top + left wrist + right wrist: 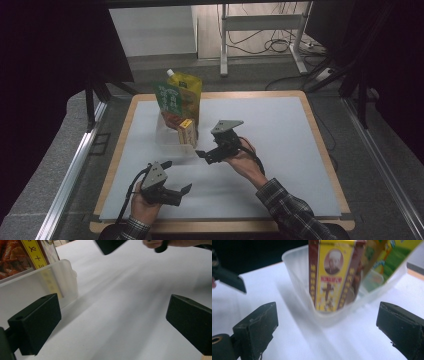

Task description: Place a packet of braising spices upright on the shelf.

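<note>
A clear plastic tub (170, 141) stands left of the mat's middle. It holds a green pouch (169, 98), a yellow spouted pouch (187, 87) and an upright yellow-and-red box (186, 131). My right gripper (209, 149) is just right of the tub, open and empty, jaws pointing at it. In the right gripper view the box (332, 275) and the tub (322, 315) stand straight ahead of that gripper (328, 327). My left gripper (177, 176) hovers near the front edge, open and empty. In the left gripper view (113, 322) the tub (50, 282) lies to the upper left.
A white mat (280, 145) covers the wooden table (320, 135). Its right half and front strip are bare. Beyond the table are a metal stand (262, 30) and cables on the floor. Dark curtains hang at both sides.
</note>
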